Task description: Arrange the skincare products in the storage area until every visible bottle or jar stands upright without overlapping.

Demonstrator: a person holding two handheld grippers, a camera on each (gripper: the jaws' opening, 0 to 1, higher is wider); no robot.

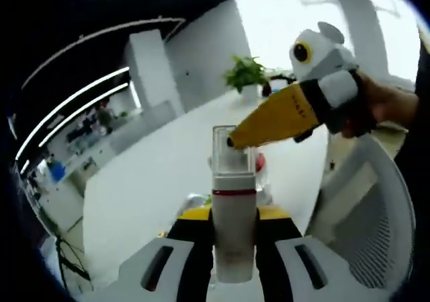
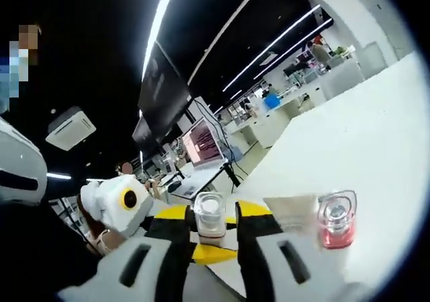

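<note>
My left gripper [image 1: 233, 213] is shut on a white bottle [image 1: 233, 245] with a red band and a clear cap [image 1: 232, 147], holding it upright above the white table [image 1: 148, 187]. My right gripper [image 1: 232, 141], held by a hand [image 1: 386, 107], comes in from the right, and its yellow tips meet the clear cap. In the right gripper view the same bottle [image 2: 209, 229] stands between my right gripper's [image 2: 211, 216] jaws, which press close on both sides of its top. The left gripper's body [image 2: 114, 204] shows low on the left.
A pink bottle with a clear cap [image 2: 336, 222] stands upright on the table [image 2: 376, 147], with a white flat item [image 2: 292, 211] beside it. A potted plant [image 1: 245, 73] sits at the table's far end. A white mesh chair [image 1: 373, 214] is at the right.
</note>
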